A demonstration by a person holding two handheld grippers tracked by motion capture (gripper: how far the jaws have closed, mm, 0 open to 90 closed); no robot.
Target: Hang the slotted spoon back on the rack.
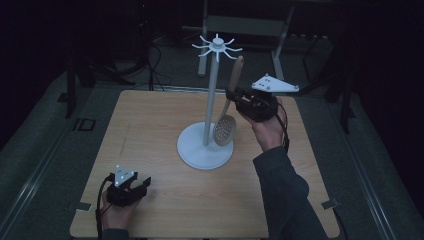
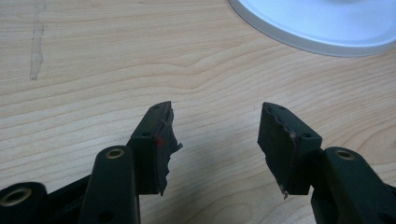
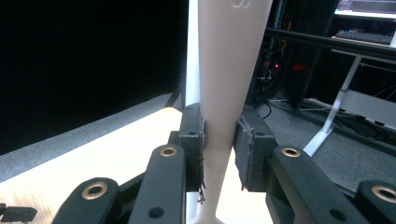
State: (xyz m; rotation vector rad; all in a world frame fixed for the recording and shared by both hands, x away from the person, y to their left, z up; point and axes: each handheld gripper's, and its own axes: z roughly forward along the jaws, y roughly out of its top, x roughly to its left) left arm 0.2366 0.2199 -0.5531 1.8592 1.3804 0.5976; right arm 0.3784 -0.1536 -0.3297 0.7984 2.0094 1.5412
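A white stand [image 1: 210, 85] with a round base [image 1: 200, 150] and a ring of hooks [image 1: 217, 46] on top rises from the middle of the wooden table [image 1: 150, 125]. My right gripper [image 1: 231, 95] is shut on the handle of a pale wooden slotted spoon [image 1: 227, 120], held upright just right of the pole, bowl down, above the base. In the right gripper view the handle [image 3: 224, 84] is pinched between both pads. My left gripper [image 1: 142, 184] rests open near the table's front left corner. In its own view the fingers [image 2: 156, 140] are apart over bare wood, the stand's base [image 2: 322, 23] beyond them.
Dark floor surrounds the table. A white-legged desk frame [image 1: 250, 25] and cables [image 1: 150, 60] lie behind the far edge. Bare wood stretches left of the stand and across the front.
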